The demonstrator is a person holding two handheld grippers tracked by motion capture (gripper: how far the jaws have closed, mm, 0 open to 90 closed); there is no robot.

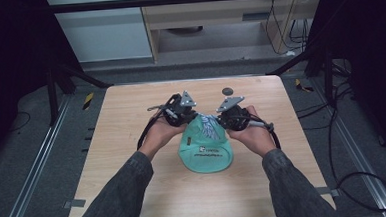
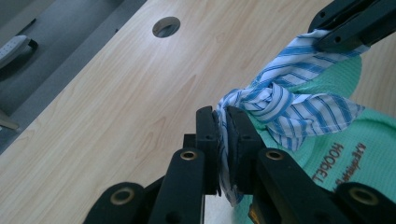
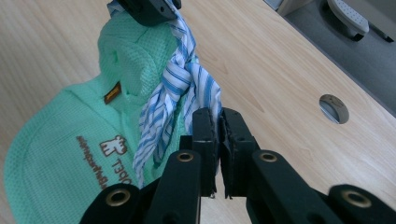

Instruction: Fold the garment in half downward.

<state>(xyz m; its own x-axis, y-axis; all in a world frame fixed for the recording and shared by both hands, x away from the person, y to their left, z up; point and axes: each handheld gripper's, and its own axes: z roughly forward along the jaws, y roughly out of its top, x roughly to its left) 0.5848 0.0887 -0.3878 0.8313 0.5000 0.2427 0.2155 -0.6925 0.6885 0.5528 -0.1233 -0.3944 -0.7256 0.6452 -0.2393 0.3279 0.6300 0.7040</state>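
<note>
You have 2 ends of the blue-and-white striped cloth ties (image 2: 289,100) pinched, 1 in each tool, and a knot already sits between them at the mouth of the mint-green waffle-knit drawstring bag (image 1: 206,150), which lies near the middle of the pale wooden table (image 1: 132,141) with its printed side up. Your left gripper (image 2: 223,133) has its jaws closed tight on a tie end, the fabric squeezed between the pads; your right gripper (image 3: 219,135) is likewise clamped on the other end, jaws nearly touching. Judging by the formed knot, the tying looks mostly done; what seems left is to pull the 2 ends apart to snug it, then let go. Nothing blocks you: the round cable hole (image 1: 227,91) in the tabletop sits beyond the grippers, well clear of the bag.
</note>
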